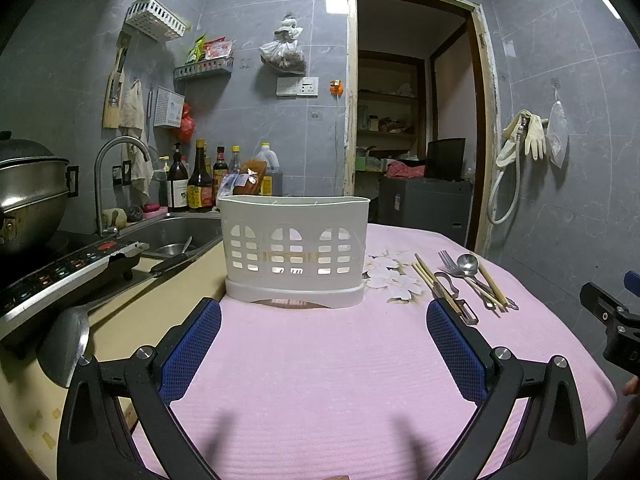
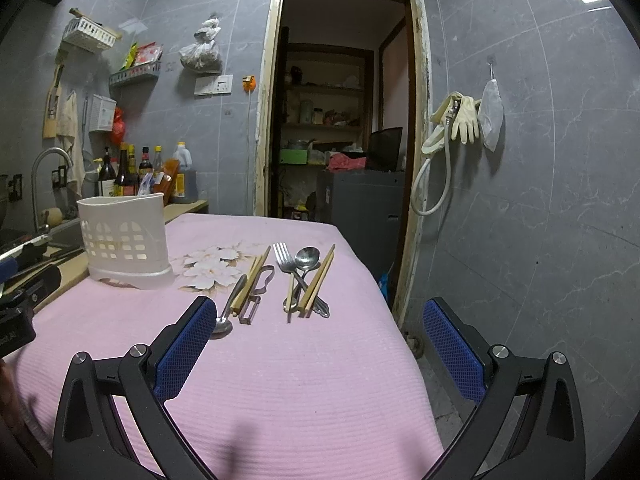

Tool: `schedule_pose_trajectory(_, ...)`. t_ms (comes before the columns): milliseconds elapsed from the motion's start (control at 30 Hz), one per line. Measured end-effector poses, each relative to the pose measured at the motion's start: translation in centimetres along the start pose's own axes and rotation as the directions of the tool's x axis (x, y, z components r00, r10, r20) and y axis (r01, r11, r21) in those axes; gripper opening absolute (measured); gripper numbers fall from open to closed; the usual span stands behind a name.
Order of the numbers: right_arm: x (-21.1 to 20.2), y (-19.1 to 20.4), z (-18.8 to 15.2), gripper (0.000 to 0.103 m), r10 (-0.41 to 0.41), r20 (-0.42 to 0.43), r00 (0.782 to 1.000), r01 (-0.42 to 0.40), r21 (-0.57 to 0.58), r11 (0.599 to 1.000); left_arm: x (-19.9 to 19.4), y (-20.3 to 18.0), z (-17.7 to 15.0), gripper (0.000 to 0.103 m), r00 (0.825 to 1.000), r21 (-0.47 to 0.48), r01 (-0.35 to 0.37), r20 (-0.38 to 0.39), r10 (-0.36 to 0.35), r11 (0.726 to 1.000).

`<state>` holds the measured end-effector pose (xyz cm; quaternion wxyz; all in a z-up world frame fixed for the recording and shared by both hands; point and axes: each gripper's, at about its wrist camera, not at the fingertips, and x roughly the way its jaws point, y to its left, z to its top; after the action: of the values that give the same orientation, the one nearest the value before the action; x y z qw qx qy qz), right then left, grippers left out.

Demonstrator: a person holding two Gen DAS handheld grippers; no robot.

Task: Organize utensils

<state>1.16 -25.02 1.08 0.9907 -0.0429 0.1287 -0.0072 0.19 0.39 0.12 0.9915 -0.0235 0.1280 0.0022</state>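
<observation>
While both grippers hover above the pink cloth, the scene reads as follows.

Left gripper (image 1: 324,316): jaws spread wide, nothing between the blue pads; it faces the front of the utensil holder and sits low over the cloth.
Right gripper (image 2: 320,316): jaws released and fully apart, gripping nothing; it faces the loose utensils from the near side. Its black body also shows at the right edge of the left wrist view.
Pink cloth (image 2: 280,380): covers the table top; a white flower print lies between the holder and the utensils.
Utensil holder (image 1: 294,248): white plastic, upright, with arched cut-out windows in its front wall; stands on the cloth near the table's left edge, beside the sink. Whether it contains anything cannot be told.
Left utensil group: one spoon (image 2: 228,312) with its bowl toward the camera, a pair of wooden chopsticks (image 2: 252,280) and a peeler (image 2: 256,300), lying close together and partly overlapping, to the right of the flower print.
Right utensil group: a fork (image 2: 285,264), a second spoon (image 2: 307,258) with its bowl away from the camera, and more chopsticks (image 2: 320,280) crossing the metal handles; the pieces touch and overlap.
Spacing: the two groups lie near each other but apart; both are outside the holder.
Sink (image 1: 176,228): left of the table, with a curved tap (image 1: 112,168) and bottles behind it.
Ladle (image 1: 66,344): rests on the counter at the left.
</observation>
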Motion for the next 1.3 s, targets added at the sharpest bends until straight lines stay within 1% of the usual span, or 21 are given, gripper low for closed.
schedule_pose_trajectory(1300,0.30,0.09,-0.32,0.103,0.001,-0.011,1.000,-0.001,0.000,1.000,-0.07,-0.13,0.05,0.101,1.000,0.007,-0.003,0.000,0.003,1.000)
